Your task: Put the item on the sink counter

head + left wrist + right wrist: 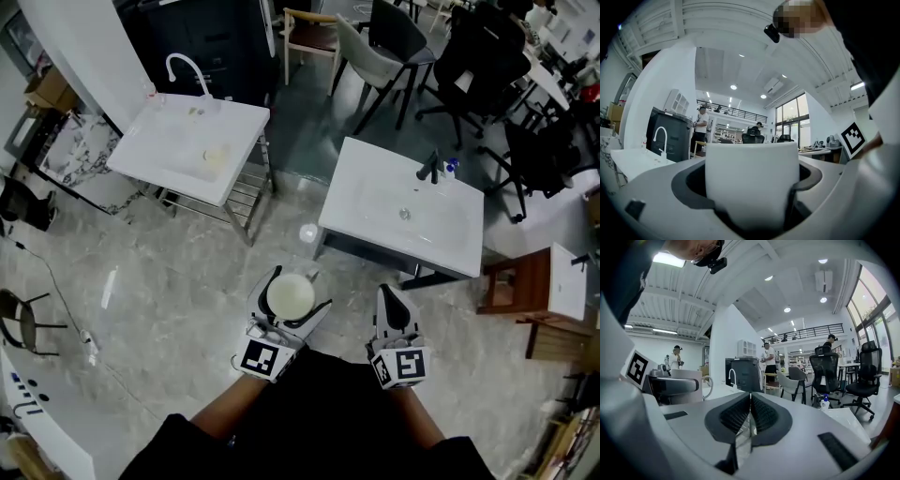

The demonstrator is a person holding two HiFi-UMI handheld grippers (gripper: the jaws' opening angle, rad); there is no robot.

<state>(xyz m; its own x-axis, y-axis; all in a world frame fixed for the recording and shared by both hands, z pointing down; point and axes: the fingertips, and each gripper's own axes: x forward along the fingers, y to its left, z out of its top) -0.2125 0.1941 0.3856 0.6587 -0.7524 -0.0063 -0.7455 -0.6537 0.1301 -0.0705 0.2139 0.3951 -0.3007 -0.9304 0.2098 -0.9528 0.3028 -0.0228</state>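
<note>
A white cup (291, 296) is held upright in my left gripper (290, 302), low in the head view, over the grey floor. In the left gripper view the cup (752, 180) fills the gap between the grey jaws, which are shut on it. My right gripper (392, 309) is just to the right of the left one, its jaws pressed together with nothing between them; in the right gripper view the right gripper (750, 416) shows its ribbed pads touching. A white sink counter (405, 208) with a black tap (430, 168) stands straight ahead. A second white sink counter (187, 145) with a white tap (187, 70) stands further left.
A small blue-capped bottle (450, 167) stands by the black tap. A brown wooden stand (525, 291) is at the right. Chairs (380, 52) and black office chairs (487, 56) crowd the back. A metal rack (239, 197) sits under the left sink. Cables lie on the floor at left.
</note>
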